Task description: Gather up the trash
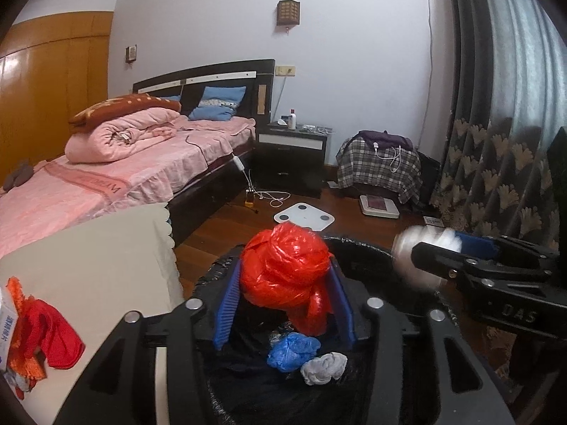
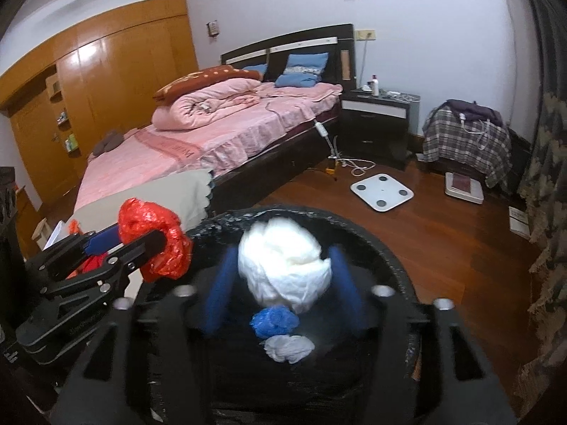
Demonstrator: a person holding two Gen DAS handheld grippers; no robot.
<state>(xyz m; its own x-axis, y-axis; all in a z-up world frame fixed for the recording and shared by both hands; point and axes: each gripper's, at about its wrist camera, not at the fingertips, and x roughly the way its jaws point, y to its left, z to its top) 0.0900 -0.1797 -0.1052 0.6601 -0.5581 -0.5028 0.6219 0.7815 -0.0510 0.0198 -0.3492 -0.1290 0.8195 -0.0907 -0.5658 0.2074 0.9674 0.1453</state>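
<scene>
While over the bin [image 1: 372,248], both grippers sit part-open: left gripper [image 1: 283,304] around red bag [image 1: 287,265], right gripper [image 2: 283,283] around white wad [image 2: 283,265]. Pad contact unclear. Next: spread wider, let both drop.

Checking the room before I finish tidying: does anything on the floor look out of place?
Yes. A white square bathroom scale lies askew in the open floor, and white charging cables trail loose beside the bed's corner, where someone could trip on them.
</scene>
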